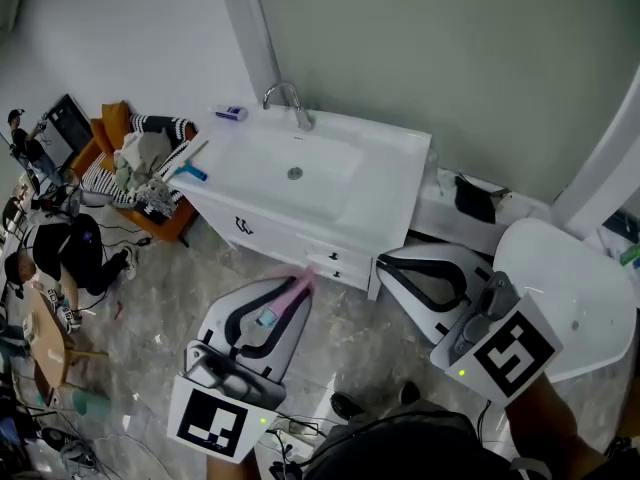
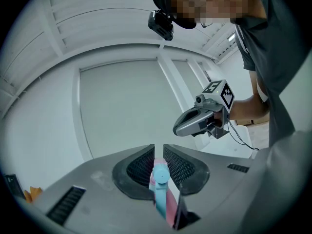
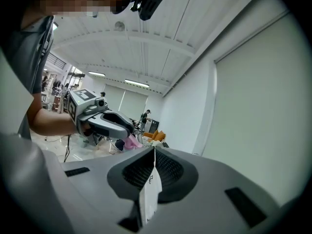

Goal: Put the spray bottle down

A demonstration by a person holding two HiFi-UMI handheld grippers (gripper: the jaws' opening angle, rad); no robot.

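Nearest the head camera, the left tool (image 2: 159, 152) is closed on a pink spray bottle (image 2: 160, 179) with a light-blue nozzle head. The bottle sits lengthwise in the narrow gap between the two black ribbed pads (image 2: 181, 167). Its blue head points out along the jaws, and its pink body runs back toward the tool's grey housing. Held this way, the bottle is in the air over the grey marbled floor (image 1: 150, 308) and touches no surface.

Beside it, to its right, the right tool (image 3: 154, 152) is clamped nearly together on a thin white sheet (image 3: 149, 194) with a small dark mark. The sheet stands on edge between the pads. Whether it is card, paper or cloth cannot be told. The two tools are level with each other and well apart, and each shows in the other's view.

Ahead of both tools stands a white washbasin cabinet (image 1: 380, 183) with a chrome tap (image 1: 290, 98) at its back edge. The bottle's tip lies near the cabinet's drawer front in the head view. A small blue object (image 1: 192, 173) lies on the basin rim, left of the left tool's line.

Farther left of the left tool is an orange chair (image 1: 110, 128) heaped with striped cloth. Just right of the right tool is a white rounded fixture (image 1: 570, 278).
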